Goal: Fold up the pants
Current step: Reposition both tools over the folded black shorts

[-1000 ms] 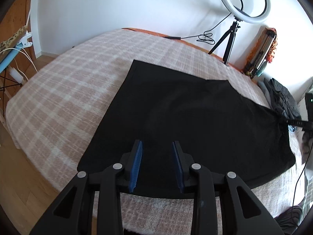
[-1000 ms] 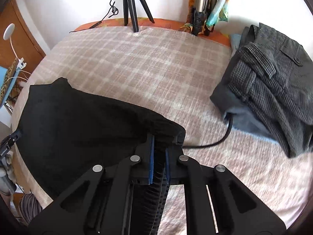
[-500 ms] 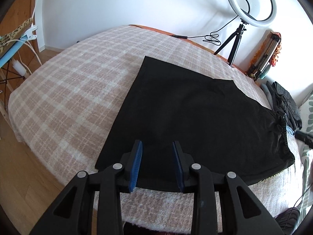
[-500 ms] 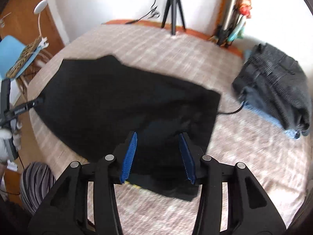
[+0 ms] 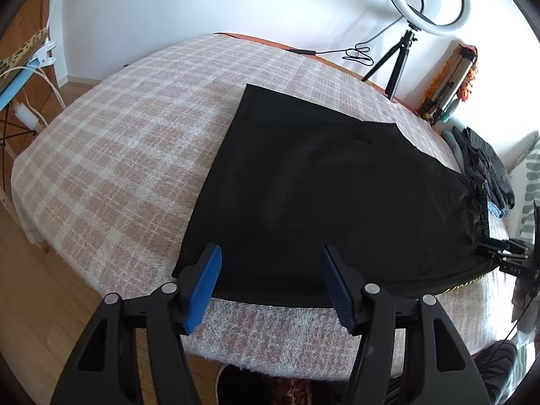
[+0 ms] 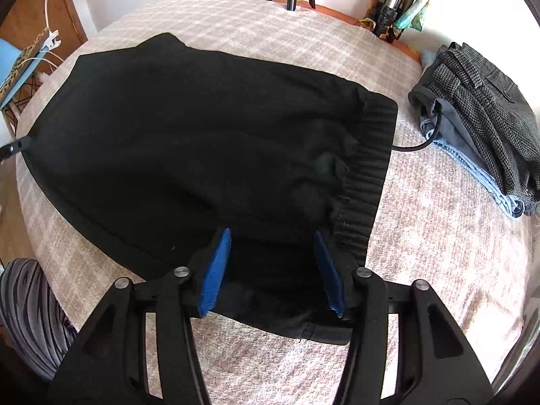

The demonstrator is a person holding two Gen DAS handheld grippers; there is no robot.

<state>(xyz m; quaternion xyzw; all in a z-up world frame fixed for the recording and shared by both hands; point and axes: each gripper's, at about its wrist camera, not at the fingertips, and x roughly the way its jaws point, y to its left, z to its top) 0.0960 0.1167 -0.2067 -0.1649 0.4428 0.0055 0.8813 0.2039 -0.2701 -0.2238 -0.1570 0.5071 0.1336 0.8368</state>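
Bed cover: a pink-and-white checked woven blanket (image 5: pixel 111 155) carries everything; its near edge runs just below both my tongs.

Left tongs: my left gripper (image 5: pixel 271 281) hangs over the near edge of the blanket with its blue ribbed pads (image 5: pixel 204 287) spread wide. The jaws have just been opening. The near left corner of the cloth lies between and below them, and the pads do not press on it.

Pants: the black fabric pants (image 5: pixel 324 195) lie flat across the middle of the blanket, folded in half along their length. The leg ends reach toward the far left edge; the ribbed elastic waistband (image 6: pixel 366 175) lies toward the right edge, its gathers bunched.

Right tongs: my right gripper (image 6: pixel 273 268) stands over the near waistband corner, pads apart. These jaws have also just been opening. Black cloth lies between them, loose on the blanket, not pinched.

Cable: a thin black cord (image 6: pixel 422 138) runs from the waistband's far corner to the pile at the right.

Pile: a stack of folded grey tweed and blue clothes (image 6: pixel 482 118) sits at the right edge, apart from the pants.

Far edge: a white ring light on a black tripod (image 5: pixel 427 3) stands behind the bed.
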